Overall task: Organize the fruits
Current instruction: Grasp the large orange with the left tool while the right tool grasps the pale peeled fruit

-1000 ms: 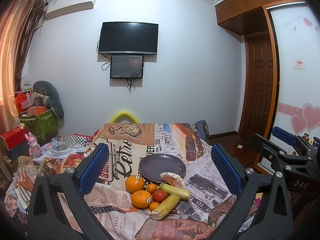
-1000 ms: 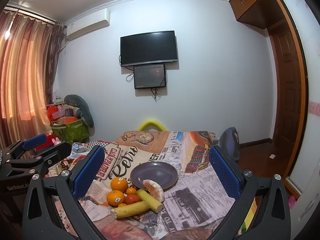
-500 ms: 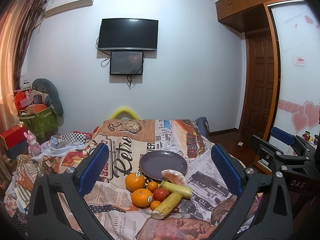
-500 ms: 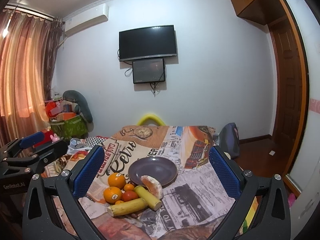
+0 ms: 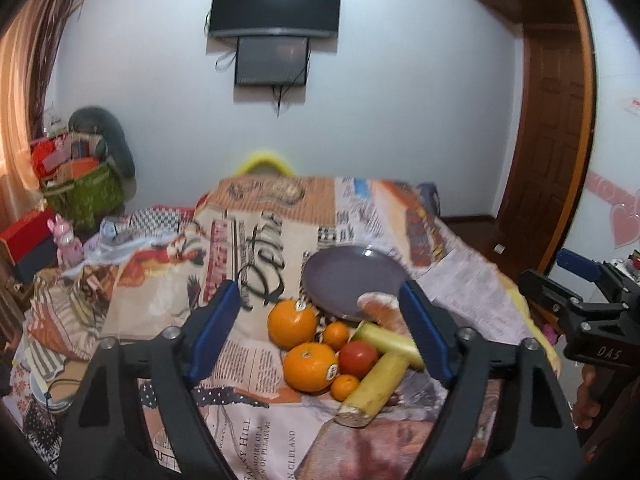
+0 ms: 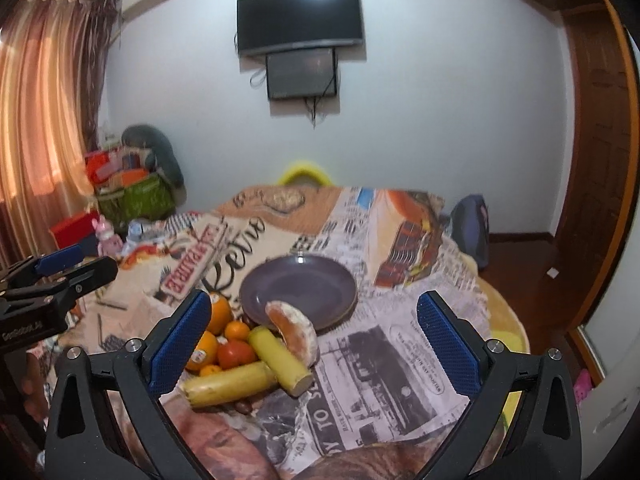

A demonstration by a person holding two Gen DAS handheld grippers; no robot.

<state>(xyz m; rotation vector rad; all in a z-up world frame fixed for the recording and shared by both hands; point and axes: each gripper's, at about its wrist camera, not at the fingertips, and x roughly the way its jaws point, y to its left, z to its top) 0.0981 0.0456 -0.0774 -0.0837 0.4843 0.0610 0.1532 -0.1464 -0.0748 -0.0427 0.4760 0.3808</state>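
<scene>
Fruit pile (image 5: 332, 352), one lot, on the printed cloth (image 5: 256, 432) covering the desk, at the near rim of a purple plate (image 5: 344, 276)
- Two large oranges (image 5: 292, 322), two small ones, a red tomato (image 5: 357, 358), two yellow-green stalk pieces (image 6: 230, 386) crossed over each other
- Peeled citrus segment (image 6: 296, 328) resting half over the plate's near edge
- Dark item under the nearer stalk: too small to identify

Hidden or cut off
- In the right wrist view the left blue pad covers part of both large oranges
- In the left wrist view the right pad crosses one stalk and the segment
- Both views slightly blurred; cloth print partly illegible

Left gripper (image 5: 320, 336): jaws closing, empty; pile lies ahead between the pads, not touched

Right gripper (image 6: 316, 348): jaws wide apart, empty; pile sits ahead toward its left pad, plate beyond

Background: wall television (image 6: 300, 18), curtain (image 6: 44, 92), wooden door (image 5: 556, 128)
</scene>
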